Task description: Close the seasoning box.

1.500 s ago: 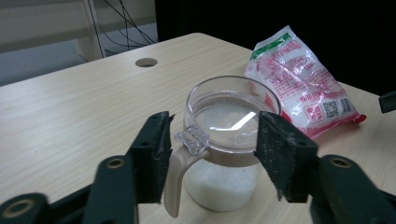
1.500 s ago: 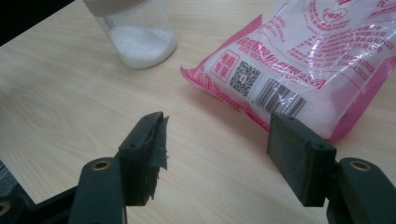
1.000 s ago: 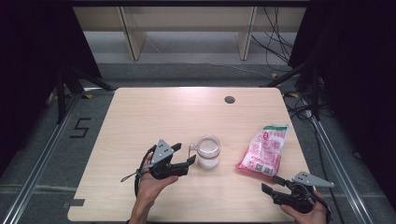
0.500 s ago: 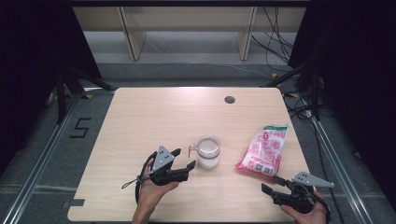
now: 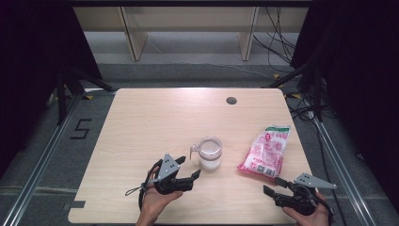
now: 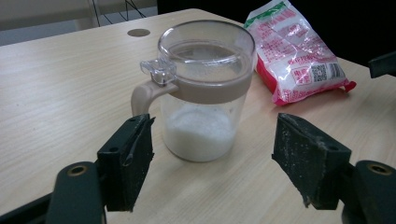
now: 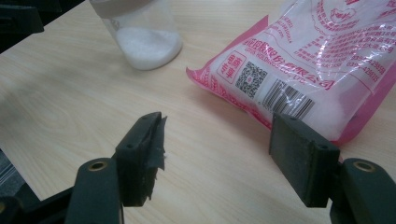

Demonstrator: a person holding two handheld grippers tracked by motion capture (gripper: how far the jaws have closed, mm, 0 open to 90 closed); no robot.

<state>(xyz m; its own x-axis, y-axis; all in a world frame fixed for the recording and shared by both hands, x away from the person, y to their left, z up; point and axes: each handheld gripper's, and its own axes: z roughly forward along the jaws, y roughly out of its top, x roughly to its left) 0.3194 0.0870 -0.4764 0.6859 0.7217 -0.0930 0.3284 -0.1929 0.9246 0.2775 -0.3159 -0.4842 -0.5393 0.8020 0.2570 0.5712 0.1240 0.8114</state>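
Note:
A clear lidded jar [image 5: 209, 153] with a beige band and handle stands near the table's middle front, holding a little white powder. In the left gripper view the jar [image 6: 205, 93] stands just beyond my left gripper [image 6: 215, 128], whose jaws are spread wide and touch nothing. In the high view the left gripper [image 5: 189, 167] sits to the jar's front left. A pink-and-white bag [image 5: 265, 151] of white granules lies flat to the jar's right. My right gripper [image 5: 271, 185] rests open near the front right edge, with the bag [image 7: 303, 60] just ahead of its right jaw and the jar [image 7: 140, 37] farther off.
The wooden table [image 5: 150, 117] has a small round dark hole [image 5: 231, 100] near its far edge. Shelving legs and cables stand on the floor beyond the table. Dark curtains flank both sides, and metal rails run along the floor beside the table.
My left gripper has drawn back a little from the jar toward the near edge and sunk lower. The right gripper, jar and bag have stayed where they were.

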